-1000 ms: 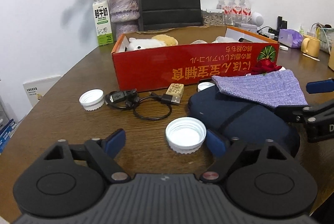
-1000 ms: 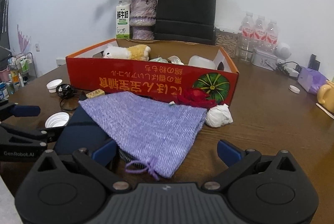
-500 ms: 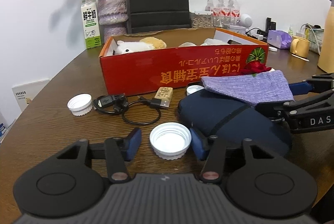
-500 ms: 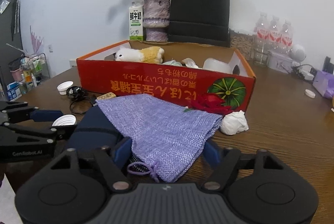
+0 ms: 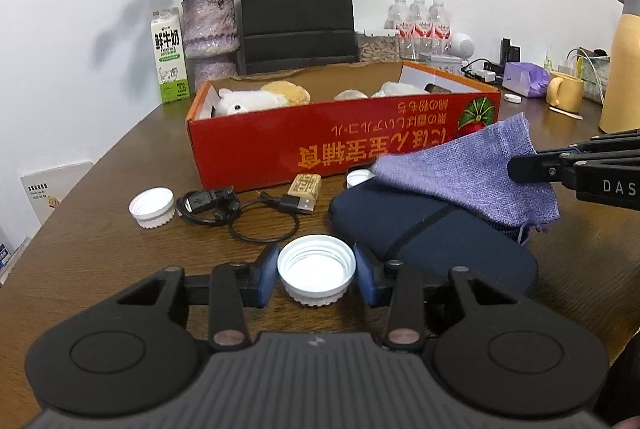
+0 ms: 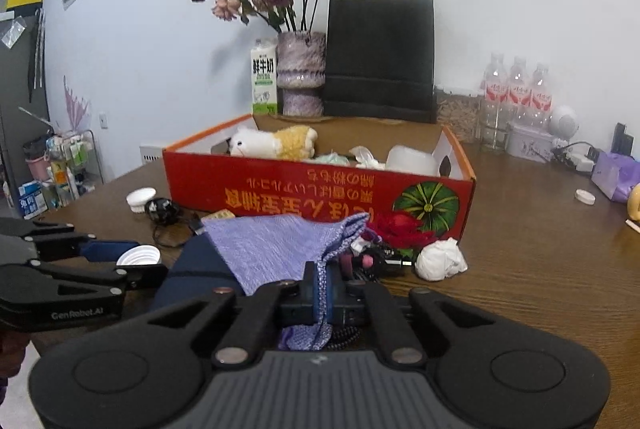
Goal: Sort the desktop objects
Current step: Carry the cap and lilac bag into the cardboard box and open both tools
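Both claws are clamped: the left gripper pinches one white bottle cap between its blue pads, and the right gripper is closed on the edge of one purple woven pouch, lifted off the navy case. Beyond the left claw lie two more white caps, one cable and one red box.
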{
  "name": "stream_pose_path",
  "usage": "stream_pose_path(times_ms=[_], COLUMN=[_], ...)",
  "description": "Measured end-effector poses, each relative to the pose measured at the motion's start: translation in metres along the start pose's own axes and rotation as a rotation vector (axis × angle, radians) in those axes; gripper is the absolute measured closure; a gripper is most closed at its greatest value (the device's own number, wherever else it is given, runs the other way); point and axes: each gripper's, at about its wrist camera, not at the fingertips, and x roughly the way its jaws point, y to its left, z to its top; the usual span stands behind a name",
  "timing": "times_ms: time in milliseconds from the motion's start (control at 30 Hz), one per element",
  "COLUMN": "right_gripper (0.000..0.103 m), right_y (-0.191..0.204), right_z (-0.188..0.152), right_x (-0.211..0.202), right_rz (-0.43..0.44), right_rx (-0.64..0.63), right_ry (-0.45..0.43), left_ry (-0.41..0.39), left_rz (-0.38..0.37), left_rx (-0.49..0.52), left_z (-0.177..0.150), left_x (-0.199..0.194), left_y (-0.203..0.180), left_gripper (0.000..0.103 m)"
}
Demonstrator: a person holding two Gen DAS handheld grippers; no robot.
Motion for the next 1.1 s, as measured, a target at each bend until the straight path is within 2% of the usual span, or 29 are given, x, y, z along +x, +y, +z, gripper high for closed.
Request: stream_pose_path(times_ms=[333, 667, 867, 1100], right_gripper=[0.1, 0.101, 0.101, 0.102], right_y=[0.009, 0.017, 0.016, 0.0], right_z=[0.018, 0.072, 0.117, 0.165], right_x=[-0.022, -0.035, -0.015, 0.031], right_rz=[-0.001, -0.032, -0.027, -0.007], right_rx=[-0.02, -0.132, -0.142, -0.063], right_ry=[-0.091, -0.247, -0.31, -0.358], left_ry=[-0.084, -0.226, -0.262, -0.284], left_rz=[0.02, 0.033, 0.034, 0.053], left_rx=[-0.013, 0.006, -0.019, -0.054], left_z=[0.018, 0.064, 0.096, 0.131], left_x=[-0.022, -0.034, -0.016, 0.017], left_y=[0.004, 0.001, 0.004, 0.021], left_gripper=[0.062, 0.062, 0.062, 0.062])
